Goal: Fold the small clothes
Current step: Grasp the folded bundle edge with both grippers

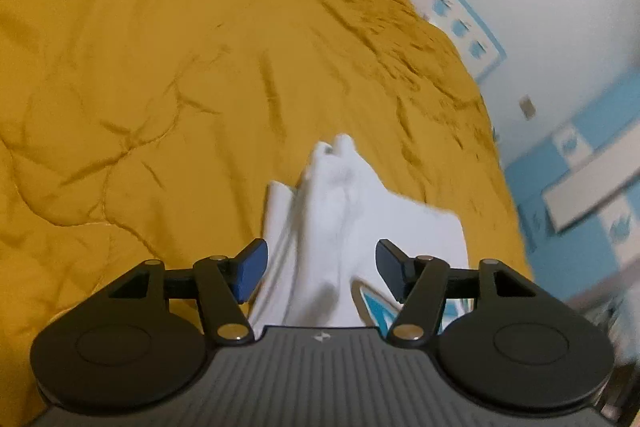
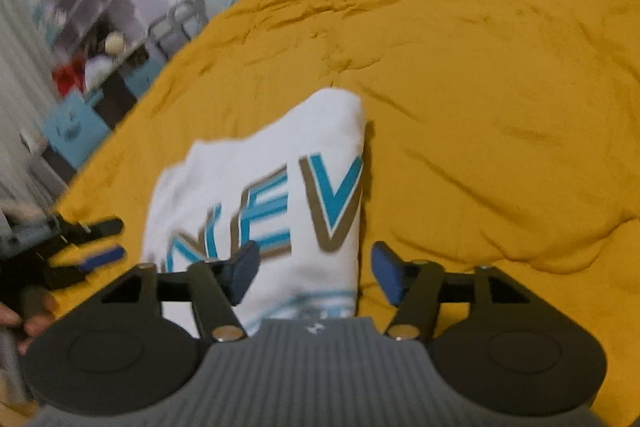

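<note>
White shirt (image 2: 260,187) with blue lettering lies partly folded on the mustard quilt (image 2: 480,87), right under both tongs. Left tongs (image 1: 320,267) spread wide, bunched cloth rising between the pads but nothing pinched. Right tongs (image 2: 314,273) spread too, straddling the folded edge. Looks like mid-fold, between grips. Next up, I'd say: close on an edge and carry it across, keeping the layers flat
</note>
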Action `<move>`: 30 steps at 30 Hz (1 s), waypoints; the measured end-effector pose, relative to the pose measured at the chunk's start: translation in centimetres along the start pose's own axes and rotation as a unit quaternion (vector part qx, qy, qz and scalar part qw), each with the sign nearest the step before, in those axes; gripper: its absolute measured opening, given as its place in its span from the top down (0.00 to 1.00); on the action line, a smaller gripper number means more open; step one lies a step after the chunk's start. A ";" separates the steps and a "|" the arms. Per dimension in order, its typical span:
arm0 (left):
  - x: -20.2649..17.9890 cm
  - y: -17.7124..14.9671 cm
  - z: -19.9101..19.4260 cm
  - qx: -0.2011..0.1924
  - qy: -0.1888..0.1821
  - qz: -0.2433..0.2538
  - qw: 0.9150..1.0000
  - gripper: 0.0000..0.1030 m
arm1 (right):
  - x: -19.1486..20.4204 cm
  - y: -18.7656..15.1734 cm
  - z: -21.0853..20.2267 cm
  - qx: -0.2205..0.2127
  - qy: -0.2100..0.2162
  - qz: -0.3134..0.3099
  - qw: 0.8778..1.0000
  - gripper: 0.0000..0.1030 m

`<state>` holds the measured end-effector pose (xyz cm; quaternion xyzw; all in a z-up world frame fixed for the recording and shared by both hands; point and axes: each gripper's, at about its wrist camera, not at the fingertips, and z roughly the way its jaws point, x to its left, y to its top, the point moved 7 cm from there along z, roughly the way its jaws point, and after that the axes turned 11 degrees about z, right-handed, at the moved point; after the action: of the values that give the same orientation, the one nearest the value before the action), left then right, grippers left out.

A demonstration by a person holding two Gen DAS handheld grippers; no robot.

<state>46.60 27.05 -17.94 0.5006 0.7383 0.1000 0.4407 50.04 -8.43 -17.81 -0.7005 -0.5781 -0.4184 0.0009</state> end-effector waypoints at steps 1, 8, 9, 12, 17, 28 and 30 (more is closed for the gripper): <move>0.8 0.2 0.7 0.003 -0.004 -0.024 1.000 0.29 | -0.5 0.4 0.1 -0.001 0.002 0.015 1.000 0.38; 2.6 0.9 4.9 0.020 -0.032 -0.064 0.997 0.29 | -2.9 2.1 2.1 0.006 0.022 0.080 0.997 0.33; 2.6 1.1 5.4 0.019 -0.037 -0.065 0.997 0.29 | -3.2 2.2 2.4 0.008 0.029 0.088 0.996 0.33; 2.2 1.5 6.7 0.024 -0.045 -0.056 0.997 0.38 | -4.0 2.9 3.7 0.014 0.054 0.121 0.991 0.33; 1.4 1.9 7.7 0.031 -0.056 -0.029 0.998 0.57 | -4.7 4.5 6.3 0.025 0.076 0.160 0.984 0.33; -0.1 2.2 6.6 0.013 -0.047 0.014 0.999 0.75 | -4.8 7.6 10.1 0.049 0.112 0.204 0.971 0.92; -0.9 2.3 5.9 0.005 -0.041 0.028 0.999 0.76 | -3.9 7.7 9.3 0.042 0.111 0.178 0.977 0.97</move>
<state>52.66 25.72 -19.57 0.5272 0.7055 0.0880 0.4654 61.83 -9.66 -22.40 -0.7410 -0.4572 -0.4619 0.1690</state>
